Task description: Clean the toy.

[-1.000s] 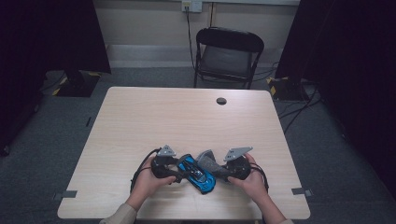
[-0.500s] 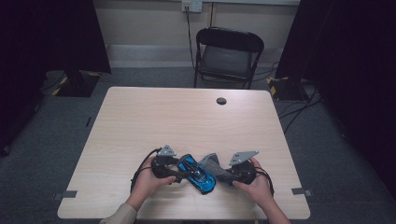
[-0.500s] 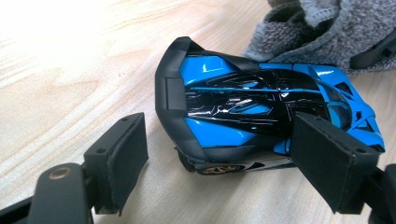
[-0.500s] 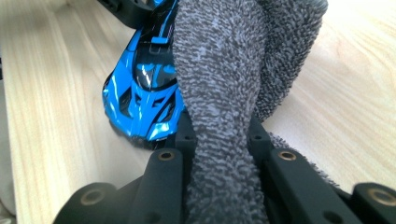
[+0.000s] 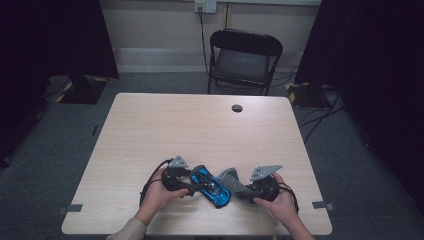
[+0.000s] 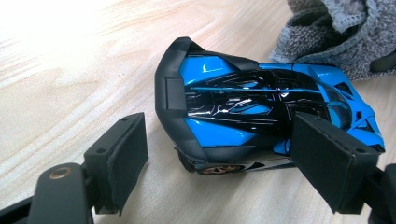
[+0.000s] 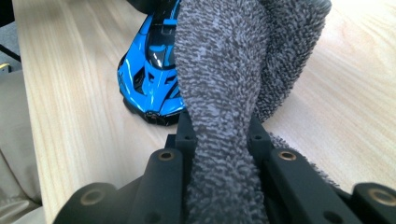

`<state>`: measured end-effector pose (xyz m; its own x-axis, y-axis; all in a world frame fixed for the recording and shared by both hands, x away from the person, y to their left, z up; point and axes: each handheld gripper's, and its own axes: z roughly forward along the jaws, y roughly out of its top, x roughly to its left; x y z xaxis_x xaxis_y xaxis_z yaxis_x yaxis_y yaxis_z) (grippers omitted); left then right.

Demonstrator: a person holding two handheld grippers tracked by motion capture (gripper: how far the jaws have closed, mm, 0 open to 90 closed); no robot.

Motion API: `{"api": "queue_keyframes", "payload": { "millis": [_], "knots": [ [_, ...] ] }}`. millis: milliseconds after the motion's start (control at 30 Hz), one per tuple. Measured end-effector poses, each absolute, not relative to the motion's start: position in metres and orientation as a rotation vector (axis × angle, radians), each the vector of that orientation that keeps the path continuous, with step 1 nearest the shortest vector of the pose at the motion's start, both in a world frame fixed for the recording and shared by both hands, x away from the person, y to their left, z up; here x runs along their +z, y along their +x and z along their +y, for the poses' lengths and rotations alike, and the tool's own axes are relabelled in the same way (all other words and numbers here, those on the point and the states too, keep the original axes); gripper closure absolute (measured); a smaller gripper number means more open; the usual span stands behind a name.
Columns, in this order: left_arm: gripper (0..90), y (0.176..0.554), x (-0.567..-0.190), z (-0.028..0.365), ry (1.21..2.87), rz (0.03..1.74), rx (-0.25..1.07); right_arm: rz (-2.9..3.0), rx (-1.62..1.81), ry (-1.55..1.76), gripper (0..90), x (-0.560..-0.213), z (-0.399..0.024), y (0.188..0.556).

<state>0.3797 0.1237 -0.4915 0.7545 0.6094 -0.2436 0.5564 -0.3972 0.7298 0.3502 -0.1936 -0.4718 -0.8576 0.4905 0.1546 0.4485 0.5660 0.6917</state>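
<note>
High view: the left gripper (image 5: 192, 184) and right gripper (image 5: 243, 190) met near the table's (image 5: 150, 130) front edge, the blue toy car (image 5: 211, 185) between them. Left gripper view: jaws stood wide apart, one on each side of the car's (image 6: 261, 105) rear; whether the right-hand pad touched the bodywork could not be told. Right gripper view: jaws were clamped on a fold of grey cloth (image 7: 219, 93), which rose beside the car's (image 7: 152, 77) nose. Beyond the table stood a black chair (image 5: 243, 57); a dark round port (image 5: 237, 108) marked the tabletop's far side.
</note>
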Motion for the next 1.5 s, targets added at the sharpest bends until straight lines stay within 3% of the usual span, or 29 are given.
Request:
{"api": "queue_keyframes", "payload": {
  "millis": [1000,1500],
  "knots": [
    [19.7,0.378,-0.492,0.124,2.082,0.883,0.084,2.734,1.222,0.894,74.1,-0.472,-0.227,0.331],
    [19.9,0.378,-0.492,0.124,2.075,0.894,0.084,2.462,1.204,1.053,72.0,-0.458,-0.235,0.364]
  ]
}}
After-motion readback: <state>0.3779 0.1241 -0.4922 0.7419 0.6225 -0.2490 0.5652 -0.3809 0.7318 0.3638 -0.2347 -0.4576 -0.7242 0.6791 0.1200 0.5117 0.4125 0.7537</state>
